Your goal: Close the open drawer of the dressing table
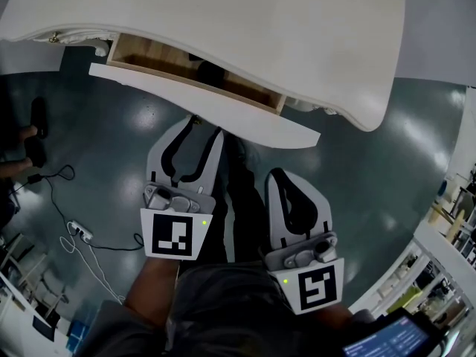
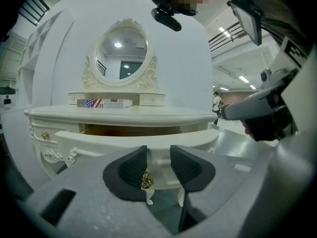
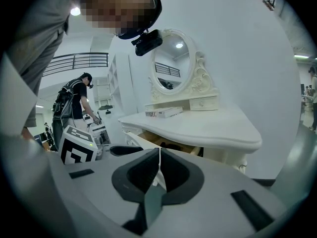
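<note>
Approach step: drawer (image 1: pixel 223 114) pulled out beneath the dressing table (image 1: pixel 297 36) top, left gripper (image 1: pixel 202 130) with fingers spread just before its front, right gripper (image 1: pixel 280 175) with fingers pressed together, empty; next move likely an inward push on that front.

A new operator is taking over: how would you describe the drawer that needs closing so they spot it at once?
Find the white dressing table with the oval mirror. Just under its top, in the middle, sits a wide drawer with a curved white front. Unlike the small shut drawer beside it, it is pulled out, showing bare wood inside.
</note>
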Available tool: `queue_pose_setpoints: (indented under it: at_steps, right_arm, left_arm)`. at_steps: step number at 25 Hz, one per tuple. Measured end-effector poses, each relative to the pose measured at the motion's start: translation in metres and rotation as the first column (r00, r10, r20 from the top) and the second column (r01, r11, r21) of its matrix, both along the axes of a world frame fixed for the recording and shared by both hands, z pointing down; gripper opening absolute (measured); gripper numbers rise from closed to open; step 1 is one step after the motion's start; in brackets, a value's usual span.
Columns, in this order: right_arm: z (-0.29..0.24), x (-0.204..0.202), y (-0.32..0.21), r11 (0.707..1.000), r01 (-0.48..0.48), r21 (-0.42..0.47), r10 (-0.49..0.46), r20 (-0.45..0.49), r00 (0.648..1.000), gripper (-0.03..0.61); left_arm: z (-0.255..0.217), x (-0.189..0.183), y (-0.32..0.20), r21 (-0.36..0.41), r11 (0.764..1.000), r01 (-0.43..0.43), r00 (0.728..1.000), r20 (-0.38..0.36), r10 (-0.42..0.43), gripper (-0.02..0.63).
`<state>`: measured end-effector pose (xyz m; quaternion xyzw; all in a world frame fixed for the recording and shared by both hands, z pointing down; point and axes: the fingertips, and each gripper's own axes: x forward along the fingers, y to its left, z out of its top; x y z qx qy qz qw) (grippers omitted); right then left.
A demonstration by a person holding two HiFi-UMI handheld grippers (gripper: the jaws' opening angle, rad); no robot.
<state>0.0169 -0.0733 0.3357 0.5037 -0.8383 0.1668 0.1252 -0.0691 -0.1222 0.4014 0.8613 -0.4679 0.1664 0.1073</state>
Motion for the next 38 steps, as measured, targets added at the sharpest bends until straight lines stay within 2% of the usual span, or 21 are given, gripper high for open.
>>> queue_pose_setpoints:
  at_steps: [9, 33, 38]
  right_arm:
    - [0.002, 0.009, -0.010, 1.000, -0.009, -0.007, 0.009, 0.000, 1.000, 0.015]
    - [0.012, 0.017, -0.031, 0.999, -0.026, -0.020, 0.026, 0.008, 1.000, 0.015]
    - [0.005, 0.033, -0.032, 0.999, -0.031, -0.018, 0.031, 0.011, 0.999, 0.015]
  left_arm:
    - [0.004, 0.011, -0.010, -0.003, 1.000, -0.025, 0.999, 0.027, 0.025, 0.160]
    - [0.011, 0.013, -0.038, -0.005, 1.000, -0.007, 1.000, 0.019, 0.007, 0.160]
    - [0.004, 0.029, -0.041, -0.002, 1.000, -0.014, 1.000, 0.023, 0.014, 0.160]
